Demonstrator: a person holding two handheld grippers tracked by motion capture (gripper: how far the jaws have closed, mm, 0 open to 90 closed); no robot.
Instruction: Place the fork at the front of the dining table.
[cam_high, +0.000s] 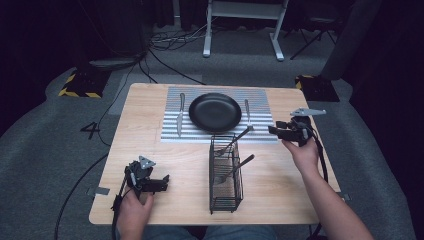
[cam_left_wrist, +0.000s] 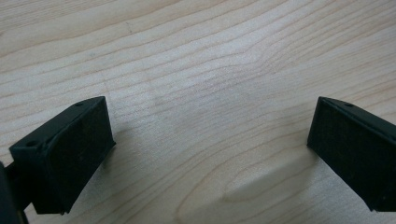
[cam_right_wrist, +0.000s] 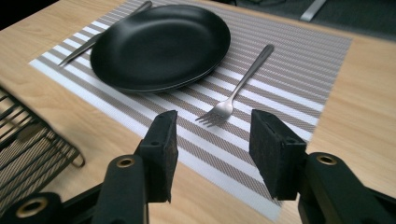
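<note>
A black plate (cam_high: 215, 112) lies in the middle of a striped placemat (cam_high: 260, 97). A knife (cam_high: 180, 116) is on the mat to its left and a fork (cam_high: 247, 114) to its right. My right gripper (cam_high: 273, 130) hovers open at the mat's right front corner. In the right gripper view its open jaws (cam_right_wrist: 212, 123) frame the tines of the fork (cam_right_wrist: 233, 93), which lies just beyond them, beside the plate (cam_right_wrist: 159, 46). My left gripper (cam_high: 165, 181) rests low near the table's front left, with its fingers (cam_left_wrist: 70, 154) wide open over bare wood and nothing between them.
A black wire basket (cam_high: 225, 197) stands at the table's front centre, with two metal utensils (cam_high: 235, 167) leaning out of it. Its corner (cam_right_wrist: 28, 144) shows left of the right jaws. The wooden table (cam_high: 145, 145) has bare room at the left. Cables and stands lie on the floor beyond.
</note>
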